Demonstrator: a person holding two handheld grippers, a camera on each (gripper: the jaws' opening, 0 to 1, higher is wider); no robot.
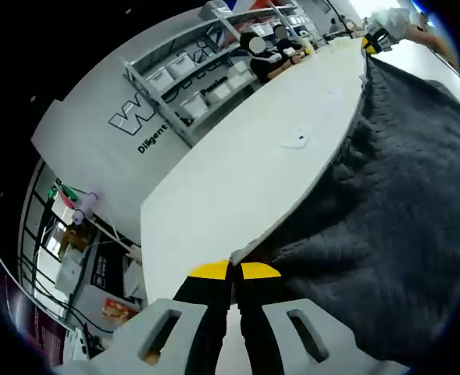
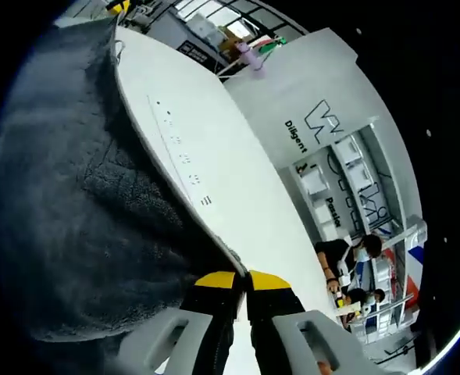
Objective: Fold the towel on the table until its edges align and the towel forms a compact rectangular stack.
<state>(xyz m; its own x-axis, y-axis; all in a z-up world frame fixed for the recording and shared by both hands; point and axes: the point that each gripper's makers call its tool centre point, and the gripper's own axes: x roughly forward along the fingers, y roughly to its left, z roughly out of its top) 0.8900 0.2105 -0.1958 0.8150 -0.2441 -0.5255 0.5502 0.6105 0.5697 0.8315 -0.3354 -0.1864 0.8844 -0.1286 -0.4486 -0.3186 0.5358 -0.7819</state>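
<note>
A: Item one, left tool (image 1: 235, 269), yellow-tipped black jaws. State?

B: Jaws drawn together, pinching an edge of the dark grey terry-cloth towel (image 1: 401, 219) at what looks like a corner. In the left gripper view the cloth fans out from the tips and across to the right

A: Item two, right tool (image 2: 241, 280)

B: Same pattern: yellow tips closed on the towel's border, cloth spreading to the left in the right gripper view. The right tool's yellow tips also show far up the towel's edge in the left gripper view

A: Why held so?

B: Judged from the task, two pinches along one edge let that whole side be lifted and carried over as one straight line, so edges can meet squarely

A: Item three, the towel's place

B: Against the long white counter (image 1: 245, 180), its border running along the counter's bare surface between the two tools. Whether the cloth lies flat or hangs partly raised, cannot tell

A: Beyond that?

B: White wall panel with dark lettering (image 1: 147, 117), grey shelving with pale storage bins (image 1: 190, 74), seated people at the counter's far end (image 2: 347, 262)

A: Progress?

B: No compact stack apparent; folding appears unfinished
</note>
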